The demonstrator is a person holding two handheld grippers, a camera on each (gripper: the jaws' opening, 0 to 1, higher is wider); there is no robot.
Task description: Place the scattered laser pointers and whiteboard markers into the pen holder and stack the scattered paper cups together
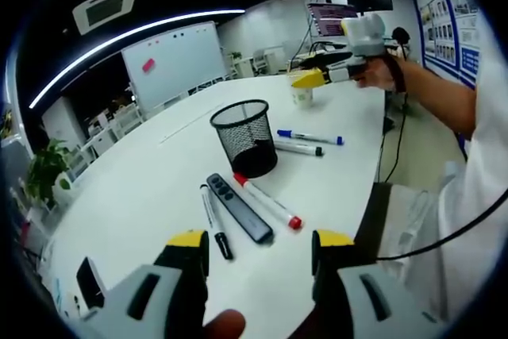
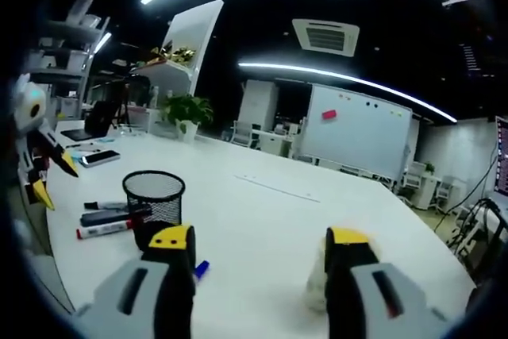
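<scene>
The red-capped marker (image 1: 267, 201) lies in the lower middle of the left gripper view, just above my left gripper (image 1: 255, 253), with its long axis running from upper left to lower right and the red cap at the lower right end. Beside it, nearly parallel, lie a dark laser pointer (image 1: 239, 208) and a black marker (image 1: 215, 221). All three are close to the mesh pen holder (image 1: 245, 136), which stands upright above them at the frame center. My left jaws are spread apart and hold nothing, so I judge this gripper is the nearer one for these pens; I would need to turn it so the jaws close across the marker.

Two more markers, one with blue ends (image 1: 310, 137), lie right of the holder. Further, in the upper right, my right gripper (image 1: 308, 78) hovers over a paper cup (image 1: 302, 96). In the right gripper view the cup (image 2: 317, 288) sits low between the open jaws of that gripper (image 2: 260, 253), not yet pinched.
</scene>
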